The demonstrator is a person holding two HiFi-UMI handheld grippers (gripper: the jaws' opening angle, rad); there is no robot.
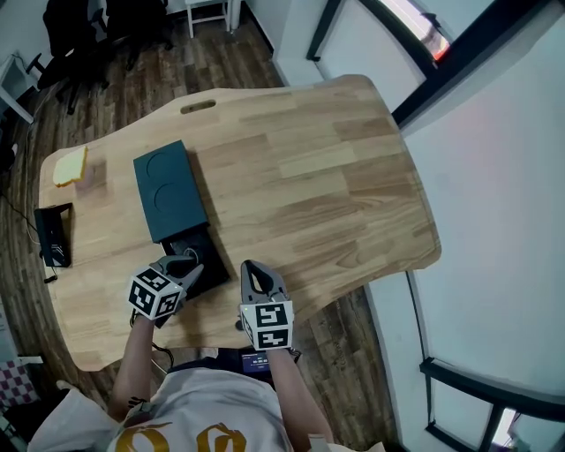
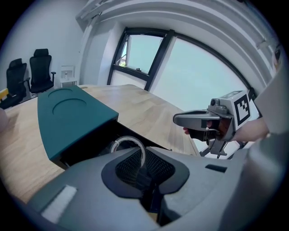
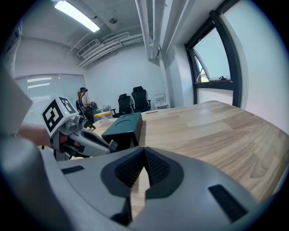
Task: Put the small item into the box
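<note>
A dark teal box (image 1: pixel 168 190) lies on the wooden table (image 1: pixel 335 177), with its black inner tray (image 1: pixel 201 256) pulled out toward me. My left gripper (image 1: pixel 187 265) hangs over that open tray, shut on a small silvery ring (image 2: pixel 131 144). In the left gripper view the ring stands up between the jaws (image 2: pixel 144 173), just above the tray (image 2: pixel 97 144) and beside the teal lid (image 2: pixel 67 113). My right gripper (image 1: pixel 252 270) is to the right of the tray near the table's front edge, shut and holding nothing (image 3: pixel 143 176). From the right gripper view, the box (image 3: pixel 124 124) and the left gripper (image 3: pixel 92 143) lie to the left.
A yellow sponge-like block (image 1: pixel 69 165) and a black device (image 1: pixel 53 234) lie at the table's left end. A slot (image 1: pixel 198 107) is cut near the far edge. Office chairs (image 1: pixel 106 26) stand beyond the table, a window wall (image 1: pixel 494 221) on the right.
</note>
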